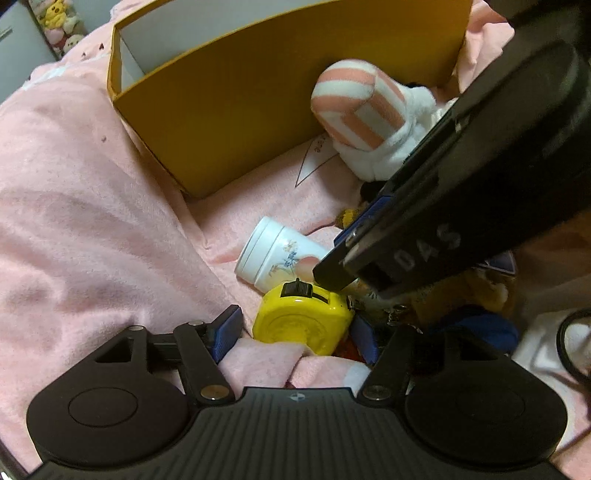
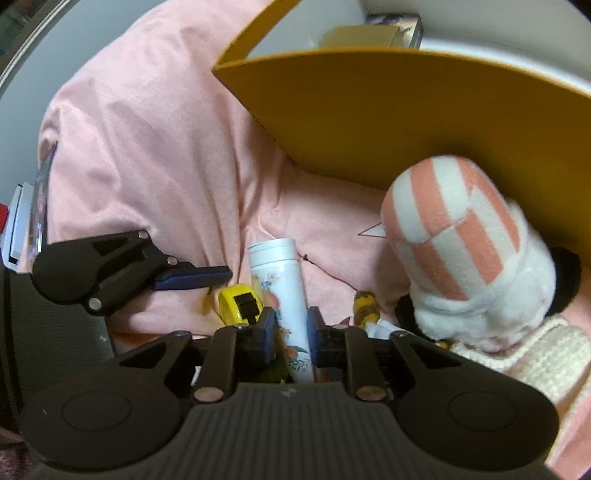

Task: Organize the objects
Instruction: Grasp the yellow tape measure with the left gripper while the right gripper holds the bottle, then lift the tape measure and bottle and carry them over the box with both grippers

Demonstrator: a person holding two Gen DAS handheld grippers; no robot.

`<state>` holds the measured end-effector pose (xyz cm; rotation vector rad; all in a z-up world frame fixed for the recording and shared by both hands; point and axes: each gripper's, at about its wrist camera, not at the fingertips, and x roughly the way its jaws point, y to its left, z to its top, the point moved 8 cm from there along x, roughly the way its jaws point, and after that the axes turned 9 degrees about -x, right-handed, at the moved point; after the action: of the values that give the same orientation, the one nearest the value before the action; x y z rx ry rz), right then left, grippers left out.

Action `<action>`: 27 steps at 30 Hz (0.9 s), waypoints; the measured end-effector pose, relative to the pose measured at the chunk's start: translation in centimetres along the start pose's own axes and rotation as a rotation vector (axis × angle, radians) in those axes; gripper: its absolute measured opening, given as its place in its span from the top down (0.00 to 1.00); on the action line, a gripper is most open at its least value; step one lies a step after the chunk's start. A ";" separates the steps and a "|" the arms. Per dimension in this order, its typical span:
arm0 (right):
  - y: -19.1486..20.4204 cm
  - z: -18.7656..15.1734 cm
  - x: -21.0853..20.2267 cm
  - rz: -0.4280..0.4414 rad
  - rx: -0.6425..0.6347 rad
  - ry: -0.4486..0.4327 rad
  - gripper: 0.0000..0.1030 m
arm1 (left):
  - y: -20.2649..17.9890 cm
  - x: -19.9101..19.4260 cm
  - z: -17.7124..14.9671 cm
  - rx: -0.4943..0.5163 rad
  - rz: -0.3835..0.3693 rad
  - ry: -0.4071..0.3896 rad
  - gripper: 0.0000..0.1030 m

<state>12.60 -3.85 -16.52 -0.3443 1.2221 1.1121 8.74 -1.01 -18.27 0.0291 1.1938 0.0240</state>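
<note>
A yellow tape measure (image 1: 303, 321) lies on the pink blanket between the spread fingers of my left gripper (image 1: 295, 336), which stands open around it; a gap shows at the left pad. Touching the tape measure is a white floral bottle (image 2: 284, 288) lying on its side, and my right gripper (image 2: 291, 332) is shut on it, pads pressed to both sides. In the left wrist view the right gripper (image 1: 336, 254) comes in from the upper right onto the bottle (image 1: 273, 254). A mustard box (image 1: 258, 110) stands open behind, with a pink-and-white striped plush (image 1: 354, 107) leaning against it.
The rumpled pink blanket (image 1: 92, 221) rises in a fold at the left. Small cartons (image 2: 369, 33) sit inside the box (image 2: 406, 110). A cream knitted item (image 2: 535, 350), a yellow-brown toy (image 2: 365, 302) and a dark blue item (image 1: 480, 328) crowd the right. Plush toys (image 1: 59, 22) sit far back.
</note>
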 end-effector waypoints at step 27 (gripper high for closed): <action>1.2 1.3 -5.1 0.007 0.007 -0.150 0.77 | 3.5 -6.1 1.0 -0.310 -0.181 -0.165 0.40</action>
<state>12.67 -4.83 -11.19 -0.2464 1.0948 1.1194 7.43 2.26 -12.14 -0.3431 1.0133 0.0465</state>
